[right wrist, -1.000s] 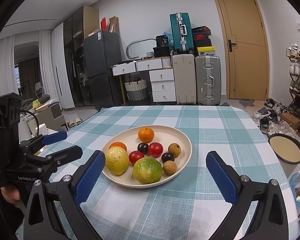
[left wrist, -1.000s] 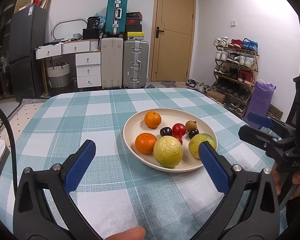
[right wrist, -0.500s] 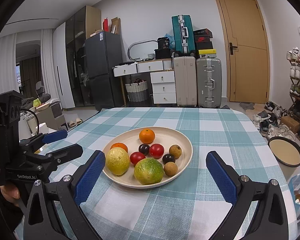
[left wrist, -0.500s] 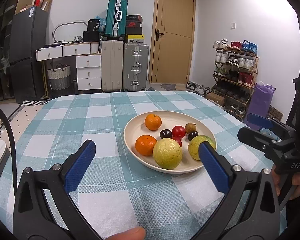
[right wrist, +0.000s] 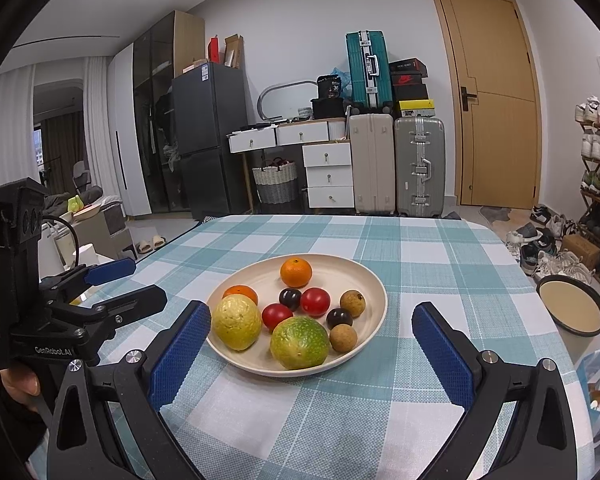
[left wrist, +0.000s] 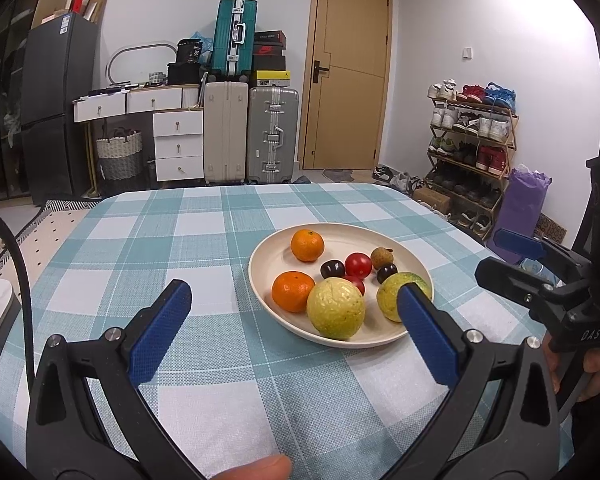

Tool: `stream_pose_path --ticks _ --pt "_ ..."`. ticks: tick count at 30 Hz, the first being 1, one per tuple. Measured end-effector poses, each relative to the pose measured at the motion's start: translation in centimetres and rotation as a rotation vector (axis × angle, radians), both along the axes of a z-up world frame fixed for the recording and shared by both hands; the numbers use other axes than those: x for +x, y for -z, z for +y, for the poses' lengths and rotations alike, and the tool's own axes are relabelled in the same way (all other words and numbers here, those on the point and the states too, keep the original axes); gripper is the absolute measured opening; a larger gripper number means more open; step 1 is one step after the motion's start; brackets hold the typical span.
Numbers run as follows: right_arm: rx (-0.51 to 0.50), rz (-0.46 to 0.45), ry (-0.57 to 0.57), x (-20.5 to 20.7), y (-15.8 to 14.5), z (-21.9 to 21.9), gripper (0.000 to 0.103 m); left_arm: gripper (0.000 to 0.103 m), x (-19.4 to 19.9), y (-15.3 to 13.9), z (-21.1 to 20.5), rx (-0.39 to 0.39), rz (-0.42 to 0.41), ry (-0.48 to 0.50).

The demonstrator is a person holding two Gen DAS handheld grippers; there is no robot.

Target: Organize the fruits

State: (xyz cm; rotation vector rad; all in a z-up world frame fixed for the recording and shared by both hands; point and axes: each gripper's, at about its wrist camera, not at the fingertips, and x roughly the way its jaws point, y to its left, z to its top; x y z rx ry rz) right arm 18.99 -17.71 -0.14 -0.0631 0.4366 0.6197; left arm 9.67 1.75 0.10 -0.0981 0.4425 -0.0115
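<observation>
A cream plate on the checked table holds several fruits: two oranges, a yellow round fruit, a green-yellow fruit, red tomatoes, dark plums and brown longans. My left gripper is open and empty, near the plate's front left. My right gripper is open and empty, in front of the plate. Each gripper shows in the other's view: the right one, the left one.
The teal checked tablecloth covers the table. A dark-rimmed bowl sits off the table's right edge. Suitcases, drawers, a fridge and a shoe rack stand behind.
Both views show the plate slightly lower and nearer, from a small shift of the grippers. No fruit has moved and both grippers stay open.
</observation>
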Motion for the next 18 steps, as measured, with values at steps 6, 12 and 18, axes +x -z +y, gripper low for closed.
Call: stream_pose_path --ticks 6,12,18 --pt "-0.003 -0.015 -0.008 -0.29 0.06 0.17 0.103 0.103 -0.04 0.0 0.01 0.0 -0.002 -0.001" --pt "0.001 -0.019 -0.006 -0.39 0.08 0.22 0.103 0.103 -0.13 0.01 -0.06 -0.002 -0.009 0.006" --pt "0.001 -0.019 -0.007 -0.39 0.11 0.26 0.103 0.103 -0.13 0.02 -0.06 0.0 -0.012 0.008"
